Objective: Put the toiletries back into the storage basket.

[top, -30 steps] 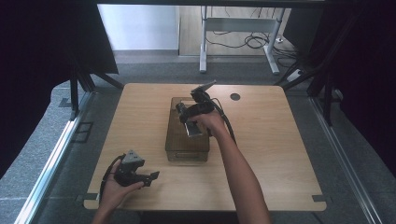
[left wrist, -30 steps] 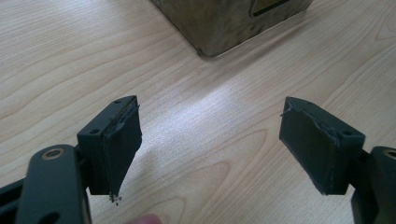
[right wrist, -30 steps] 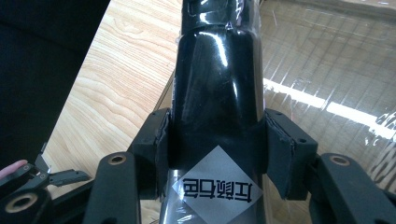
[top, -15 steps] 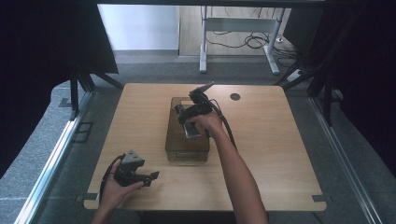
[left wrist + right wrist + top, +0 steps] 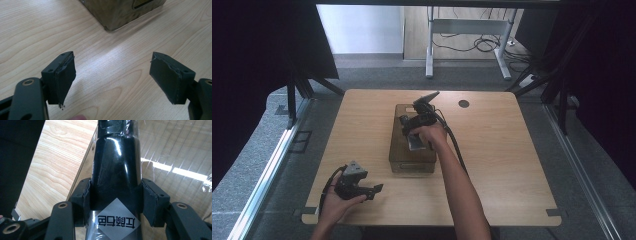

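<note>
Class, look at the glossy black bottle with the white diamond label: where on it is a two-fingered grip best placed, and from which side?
Grip the glossy black bottle across its straight round body near the white diamond label, one finger on each side, coming along its length from the labelled end. The sides run parallel there and narrow further along. The right gripper already clamps it so, over the clear brown box.

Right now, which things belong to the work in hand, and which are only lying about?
In the job:
- black bottle, clamped in the right gripper
- clear box under it

Lying about:
- left gripper, open over the bare table
- cables on the floor
</note>
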Demonstrator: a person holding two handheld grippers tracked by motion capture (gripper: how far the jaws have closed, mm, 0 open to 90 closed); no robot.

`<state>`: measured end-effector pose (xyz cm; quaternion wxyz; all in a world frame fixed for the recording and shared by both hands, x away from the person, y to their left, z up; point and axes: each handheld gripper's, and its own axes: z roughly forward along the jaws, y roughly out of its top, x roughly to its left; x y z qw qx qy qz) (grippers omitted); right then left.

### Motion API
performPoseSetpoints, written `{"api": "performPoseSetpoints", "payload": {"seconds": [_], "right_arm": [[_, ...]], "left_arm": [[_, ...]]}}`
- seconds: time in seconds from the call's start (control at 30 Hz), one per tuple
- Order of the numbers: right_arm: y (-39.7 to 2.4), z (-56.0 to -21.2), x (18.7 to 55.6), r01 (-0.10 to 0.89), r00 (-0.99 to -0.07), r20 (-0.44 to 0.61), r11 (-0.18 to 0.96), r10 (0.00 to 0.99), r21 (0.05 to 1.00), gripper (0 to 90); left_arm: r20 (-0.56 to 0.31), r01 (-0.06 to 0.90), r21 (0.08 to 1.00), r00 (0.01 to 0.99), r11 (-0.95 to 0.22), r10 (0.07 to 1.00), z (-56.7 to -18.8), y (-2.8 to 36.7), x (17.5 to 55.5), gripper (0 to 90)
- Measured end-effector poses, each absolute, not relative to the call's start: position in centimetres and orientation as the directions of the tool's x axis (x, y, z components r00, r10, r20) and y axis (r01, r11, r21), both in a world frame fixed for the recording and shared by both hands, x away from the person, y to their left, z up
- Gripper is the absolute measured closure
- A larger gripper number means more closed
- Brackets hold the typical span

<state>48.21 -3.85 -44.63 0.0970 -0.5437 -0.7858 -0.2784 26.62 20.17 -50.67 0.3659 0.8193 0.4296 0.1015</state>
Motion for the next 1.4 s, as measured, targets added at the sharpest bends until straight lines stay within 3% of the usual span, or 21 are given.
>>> {"api": "performPoseSetpoints", "payload": {"seconds": [1.4], "right_arm": [[-1.1,-48.4,46.6,0.97,-0.189,0.449,0.093,0.873,0.226,46.2]], "left_arm": [[-0.163,0.615,0.709,0.619,-0.345,0.768,-50.1,20.5,26.7,21.2]]}}
